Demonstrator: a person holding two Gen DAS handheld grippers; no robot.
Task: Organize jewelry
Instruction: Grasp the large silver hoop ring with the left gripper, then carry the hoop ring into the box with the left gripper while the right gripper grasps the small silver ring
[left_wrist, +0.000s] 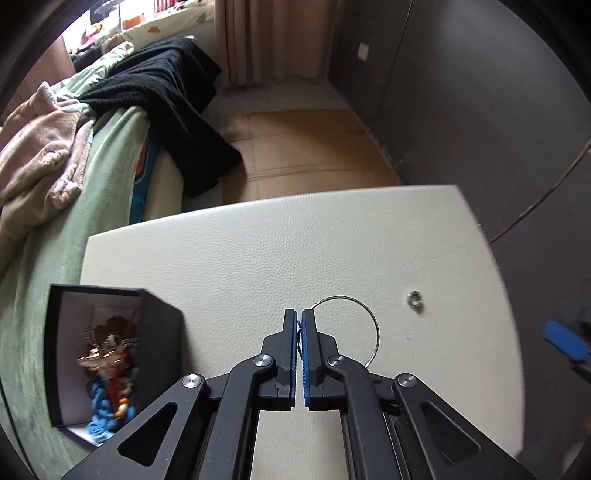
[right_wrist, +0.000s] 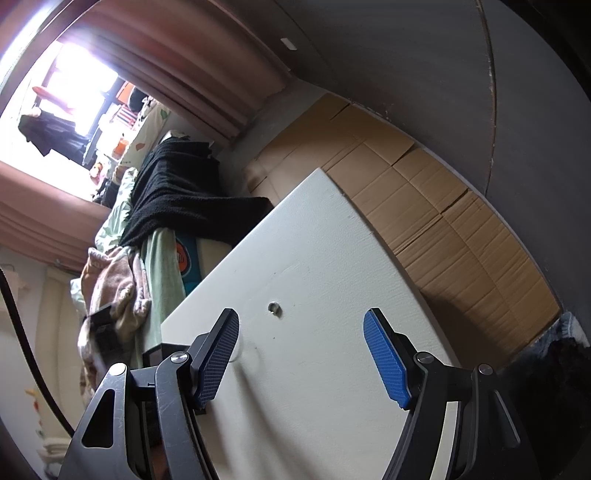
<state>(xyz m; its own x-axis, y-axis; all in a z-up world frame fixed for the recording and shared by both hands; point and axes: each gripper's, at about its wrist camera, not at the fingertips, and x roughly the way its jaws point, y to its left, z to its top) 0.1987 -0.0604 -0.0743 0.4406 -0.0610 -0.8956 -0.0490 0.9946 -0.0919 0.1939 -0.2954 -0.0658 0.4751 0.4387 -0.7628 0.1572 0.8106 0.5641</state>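
Note:
My left gripper (left_wrist: 299, 314) is shut on a thin silver hoop bangle (left_wrist: 371, 323), whose arc curves out to the right of the fingers above the white table (left_wrist: 258, 251). A black jewelry box (left_wrist: 155, 325) stands open at the table's left edge, holding a blue braided piece and other mixed jewelry (left_wrist: 109, 369). A small silver ring (left_wrist: 415, 298) lies on the table to the right; it also shows in the right wrist view (right_wrist: 274, 307). My right gripper (right_wrist: 301, 339) is open and empty above the table, just short of the ring.
A bed with a green cover (left_wrist: 99, 184), pink blanket (left_wrist: 40, 147) and black blanket (left_wrist: 166, 92) runs along the table's left side. Cardboard (right_wrist: 424, 206) covers the floor beyond the table. A dark wall (left_wrist: 480, 92) stands to the right.

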